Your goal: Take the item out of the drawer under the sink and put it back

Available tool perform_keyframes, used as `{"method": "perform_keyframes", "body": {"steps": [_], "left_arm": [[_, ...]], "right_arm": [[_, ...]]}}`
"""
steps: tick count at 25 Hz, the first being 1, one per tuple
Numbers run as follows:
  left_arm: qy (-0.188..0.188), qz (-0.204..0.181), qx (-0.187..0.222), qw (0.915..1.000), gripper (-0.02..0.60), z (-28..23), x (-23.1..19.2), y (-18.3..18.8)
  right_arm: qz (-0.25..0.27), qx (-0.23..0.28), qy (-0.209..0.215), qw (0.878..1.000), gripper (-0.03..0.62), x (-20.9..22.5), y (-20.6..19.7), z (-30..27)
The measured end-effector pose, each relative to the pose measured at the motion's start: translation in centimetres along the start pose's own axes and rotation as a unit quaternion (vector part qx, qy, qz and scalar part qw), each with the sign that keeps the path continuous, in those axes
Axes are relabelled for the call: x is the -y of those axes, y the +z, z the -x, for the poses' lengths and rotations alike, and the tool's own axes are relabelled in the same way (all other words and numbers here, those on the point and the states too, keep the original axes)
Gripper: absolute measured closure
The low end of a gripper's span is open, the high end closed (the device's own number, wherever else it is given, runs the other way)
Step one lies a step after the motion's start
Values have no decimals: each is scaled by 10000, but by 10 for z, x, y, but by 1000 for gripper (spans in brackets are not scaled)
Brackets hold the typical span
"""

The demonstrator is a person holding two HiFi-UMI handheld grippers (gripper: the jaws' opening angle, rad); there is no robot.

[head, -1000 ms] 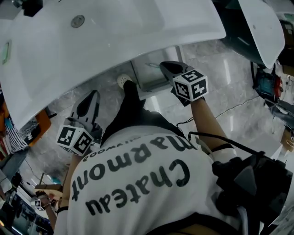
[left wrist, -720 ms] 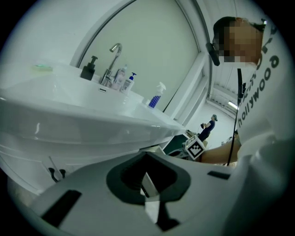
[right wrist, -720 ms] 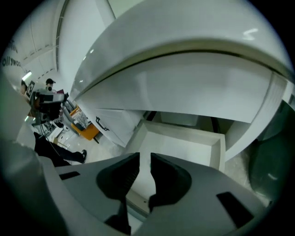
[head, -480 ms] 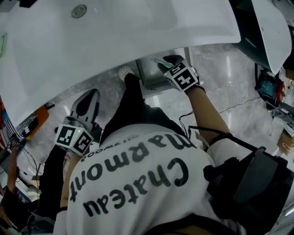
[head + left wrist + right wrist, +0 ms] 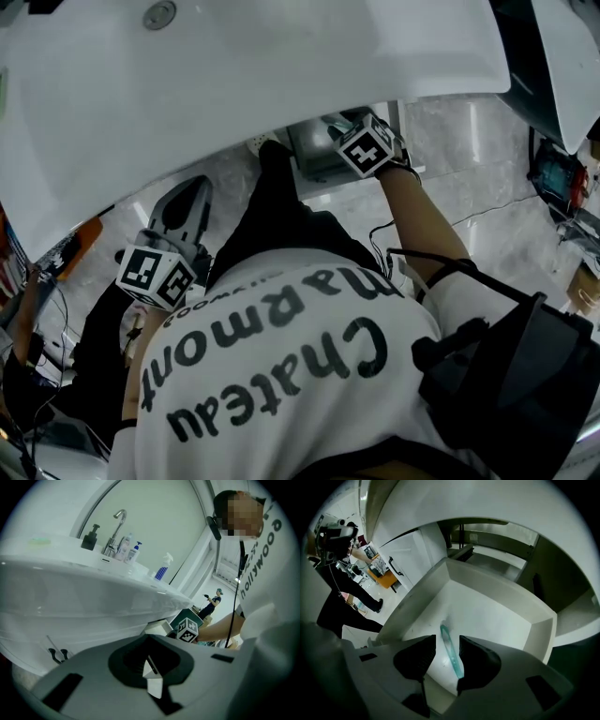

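Right gripper view: my right tongs (image 5: 447, 641) have just been opening, releasing the teal stick (image 5: 451, 652) between them into the drawer (image 5: 497, 616). Left tongs (image 5: 149, 665) are closed and idle.

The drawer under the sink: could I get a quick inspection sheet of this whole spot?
Surface: white drawer open beneath the sink.
Job's things: slim teal stick lying on the drawer's bottom.
Clutter: soap pump, bottles, spray bottle by the tap.
Grippers: right gripper jaws have just been opening, astride the teal stick, not pressing it; left gripper shut, empty, away from the drawer.
Cables: thin cable on the floor.
Surroundings: marble floor; another person beyond.
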State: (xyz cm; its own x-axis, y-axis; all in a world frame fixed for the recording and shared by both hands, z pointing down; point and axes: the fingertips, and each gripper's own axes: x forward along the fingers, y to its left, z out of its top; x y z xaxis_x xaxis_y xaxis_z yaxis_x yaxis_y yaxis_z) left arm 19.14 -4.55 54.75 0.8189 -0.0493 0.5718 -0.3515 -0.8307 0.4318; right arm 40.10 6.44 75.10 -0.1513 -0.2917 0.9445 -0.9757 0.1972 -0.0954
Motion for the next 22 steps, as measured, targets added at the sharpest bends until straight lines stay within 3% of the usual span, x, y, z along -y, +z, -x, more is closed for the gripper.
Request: {"method": "perform_keyframes", "body": {"steps": [9, 17, 22], "left_arm": [[2, 43, -256, 9997, 574, -13, -20, -10], [-42, 122, -247, 9996, 574, -14, -21, -10], [-69, 166, -223, 9996, 574, -16, -22, -11]], "right_arm": [[563, -544, -41, 9969, 433, 9, -10, -30], [948, -589, -414, 9929, 479, 13, -11, -29], [930, -597, -413, 9930, 480, 15, -12, -30]]}}
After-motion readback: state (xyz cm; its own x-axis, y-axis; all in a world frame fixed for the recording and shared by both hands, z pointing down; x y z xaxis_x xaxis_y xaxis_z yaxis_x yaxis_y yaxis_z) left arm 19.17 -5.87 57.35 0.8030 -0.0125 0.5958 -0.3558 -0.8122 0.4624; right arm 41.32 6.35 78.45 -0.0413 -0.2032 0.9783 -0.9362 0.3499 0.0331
